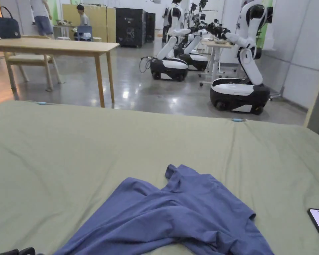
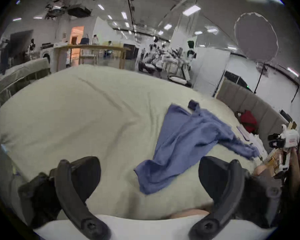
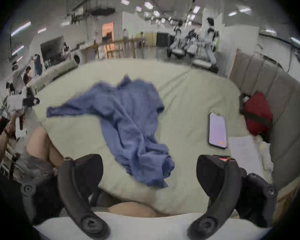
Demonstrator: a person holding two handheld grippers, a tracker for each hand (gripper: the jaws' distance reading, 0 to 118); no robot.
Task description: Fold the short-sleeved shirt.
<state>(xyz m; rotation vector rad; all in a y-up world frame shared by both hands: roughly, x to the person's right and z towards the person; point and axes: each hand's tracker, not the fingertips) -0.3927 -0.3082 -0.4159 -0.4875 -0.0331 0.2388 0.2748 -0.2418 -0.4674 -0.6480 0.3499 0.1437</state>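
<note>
Both hand-held grippers gape near the crumpled shirt (seemingly unlabelled).

We're in a robotics lab: wheeled white humanoid robots parked on polished concrete floor, wooden workbench, open ceiling strip lights.

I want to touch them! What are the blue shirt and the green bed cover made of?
The blue shirt looks like thin, soft woven or knit cloth, maybe cotton: matte, crumpled into loose folds. The green bed cover looks like smooth matte fabric too, pulled fairly flat with a few long creases. The exact fibre can't be told by looking.
</note>
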